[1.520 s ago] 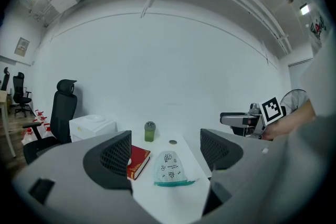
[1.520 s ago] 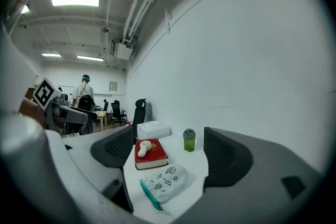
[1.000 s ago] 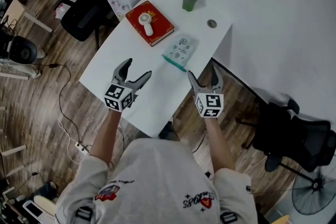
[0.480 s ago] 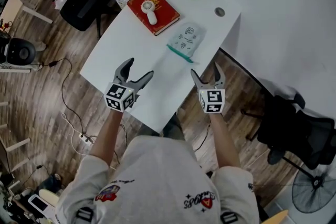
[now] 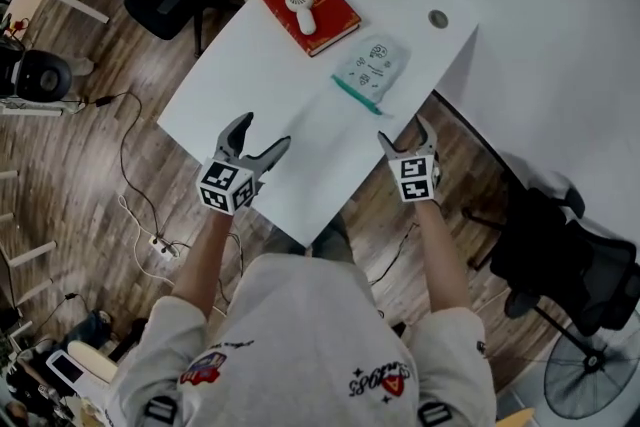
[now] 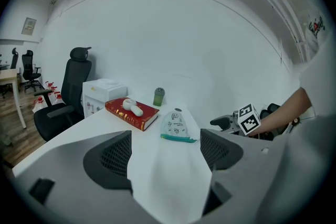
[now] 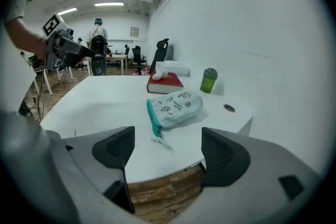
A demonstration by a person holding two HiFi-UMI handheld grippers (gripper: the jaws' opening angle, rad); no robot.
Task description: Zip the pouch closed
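Compared with a second ago, both grippers have come lower toward the table, and the right one has also moved nearer to the pouch. I judge from this that the approach is under way and the zipping itself is not yet begun. On the left, the left gripper hangs over the near part of the table and points slightly downward. Its jaws are wide apart, with only bare tabletop between them. Further right, the pouch lies flat on the table close to the near edge, near the red book. Its green zip edge is turned to the person, and the small metal pull lies at the end of this edge. Whether the zip is fully open I cannot tell. On the right, the right gripper is at the table edge, near the pull but apart from it, tilted more steeply down. Its jaws have just closed a little, yet they stand released and hold nothing.
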